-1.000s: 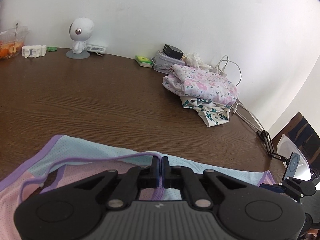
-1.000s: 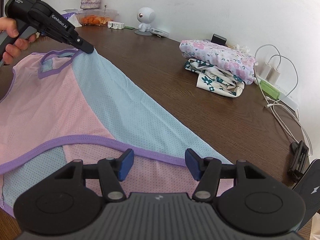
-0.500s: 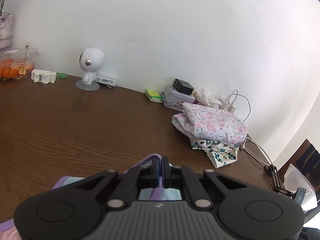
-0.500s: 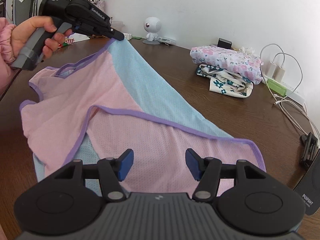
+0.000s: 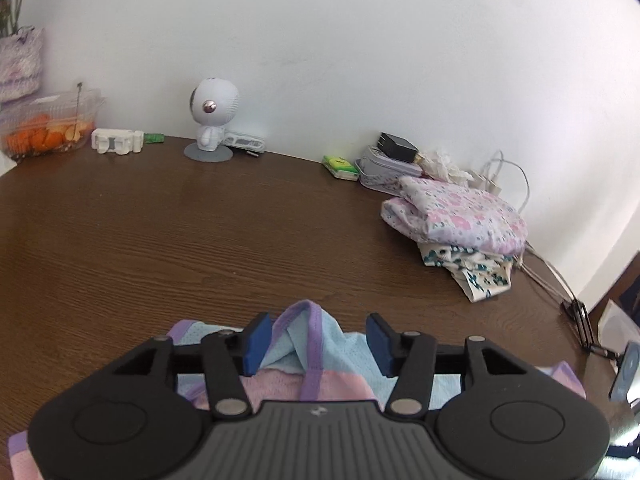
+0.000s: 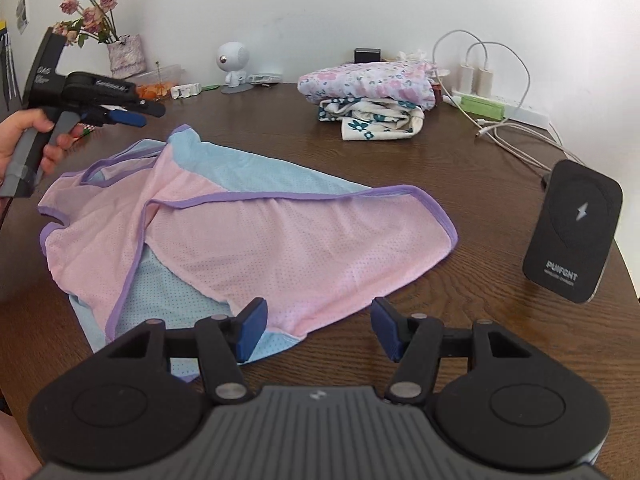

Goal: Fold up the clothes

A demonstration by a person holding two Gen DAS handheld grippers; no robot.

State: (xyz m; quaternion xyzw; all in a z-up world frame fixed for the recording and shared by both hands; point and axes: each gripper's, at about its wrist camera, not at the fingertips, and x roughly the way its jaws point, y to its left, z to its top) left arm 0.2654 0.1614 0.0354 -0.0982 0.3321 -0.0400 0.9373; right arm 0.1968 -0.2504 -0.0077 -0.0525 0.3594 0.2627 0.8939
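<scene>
A pink and light-blue mesh top [image 6: 248, 232] with purple trim lies on the brown table [image 6: 460, 168], one half folded over the other. My left gripper [image 5: 318, 342] hovers over its shoulder strap [image 5: 308, 320]. Its jaws are opening, and the strap bunches up between the blue pads without being pressed. In the right wrist view the left gripper [image 6: 136, 114], held by a hand [image 6: 24, 136], hangs just above the top's far left corner. My right gripper [image 6: 318, 330] stands open at the near hem, with only the cloth's edge below its left pad.
A stack of folded floral clothes [image 6: 368, 92] sits at the back. A black charger stand [image 6: 572, 232] is on the right, with a power strip and cables [image 6: 480, 104] behind it. A white robot figure [image 5: 214, 120], a food box [image 5: 48, 128] and a flower vase [image 6: 124, 54] line the wall.
The left gripper has opened and let go of the purple-trimmed strap. The top, held up before, now lies on the table. The right gripper's view has rolled and drawn back slightly.
</scene>
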